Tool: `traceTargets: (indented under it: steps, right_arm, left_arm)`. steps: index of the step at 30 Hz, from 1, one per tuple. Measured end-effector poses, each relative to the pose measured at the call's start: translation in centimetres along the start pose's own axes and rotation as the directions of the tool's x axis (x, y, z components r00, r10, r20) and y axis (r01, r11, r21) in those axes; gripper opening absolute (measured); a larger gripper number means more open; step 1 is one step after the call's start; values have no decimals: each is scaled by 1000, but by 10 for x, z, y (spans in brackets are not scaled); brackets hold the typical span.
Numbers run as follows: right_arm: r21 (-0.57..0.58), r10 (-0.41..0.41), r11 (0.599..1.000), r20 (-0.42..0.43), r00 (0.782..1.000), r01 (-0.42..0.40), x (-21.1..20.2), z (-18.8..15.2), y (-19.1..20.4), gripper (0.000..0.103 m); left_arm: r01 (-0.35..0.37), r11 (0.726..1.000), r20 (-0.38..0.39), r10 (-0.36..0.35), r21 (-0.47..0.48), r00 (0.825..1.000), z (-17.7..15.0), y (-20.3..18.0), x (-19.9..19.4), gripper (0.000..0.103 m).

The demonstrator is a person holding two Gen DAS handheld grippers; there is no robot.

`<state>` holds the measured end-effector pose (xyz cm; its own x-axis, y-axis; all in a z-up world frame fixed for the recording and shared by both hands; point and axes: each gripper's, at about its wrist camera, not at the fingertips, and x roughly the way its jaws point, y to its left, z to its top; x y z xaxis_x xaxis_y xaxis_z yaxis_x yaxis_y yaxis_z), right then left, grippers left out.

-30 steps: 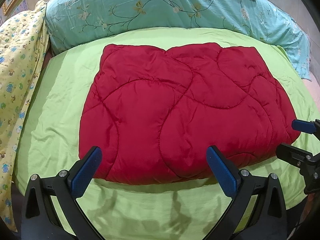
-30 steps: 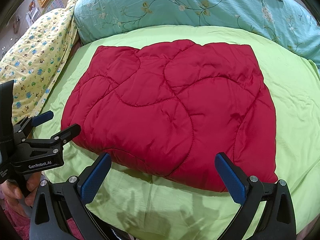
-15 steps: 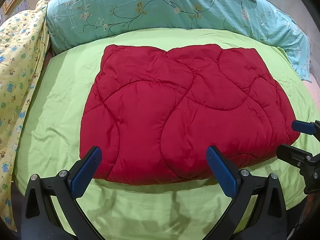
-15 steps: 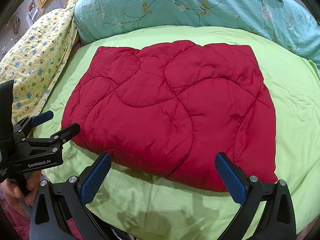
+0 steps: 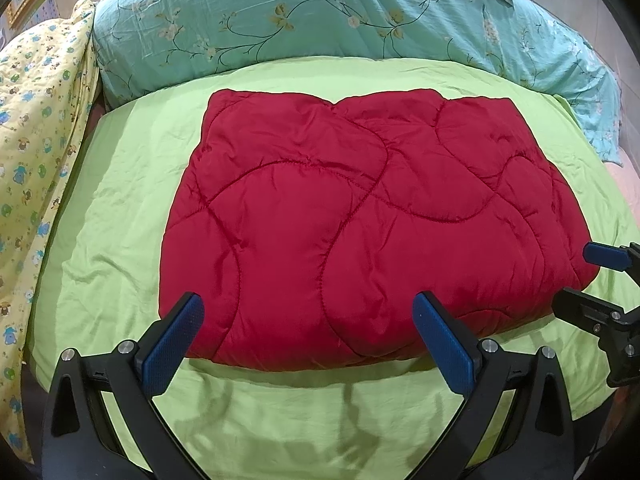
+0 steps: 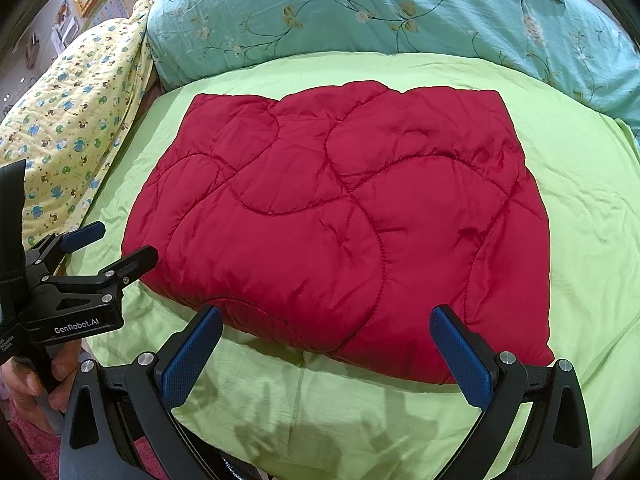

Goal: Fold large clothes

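Red quilted garment (image 5: pixel 372 216) lies folded on green sheet (image 5: pixel 120 200), edges clear.

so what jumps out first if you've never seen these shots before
A puffy red quilt, folded into a thick rectangle, fills the middle of the lime green sheet. Behind it lies a teal flowered duvet, with a yellow cartoon-print blanket heaped at the left. Both the left gripper and right gripper hover at the quilt's near edge, jaws wide open and empty.
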<state>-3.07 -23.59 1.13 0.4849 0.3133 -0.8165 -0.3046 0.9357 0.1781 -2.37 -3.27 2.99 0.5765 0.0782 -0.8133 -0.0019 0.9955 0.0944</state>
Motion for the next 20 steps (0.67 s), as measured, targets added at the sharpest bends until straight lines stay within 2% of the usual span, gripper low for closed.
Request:
traceTargets:
  steps: [15,20]
  right_arm:
    - [9,-5,1000,-5,1000,5,5,0,-1,103]
    - [14,-1,1000,-9,1000,1,7,1,-3,103]
  left_arm:
    - [-3,1000,-7,3,4,1000,2,1,6,103]
    - [42,999,1,-42,-2,999,6,-1,5,103]
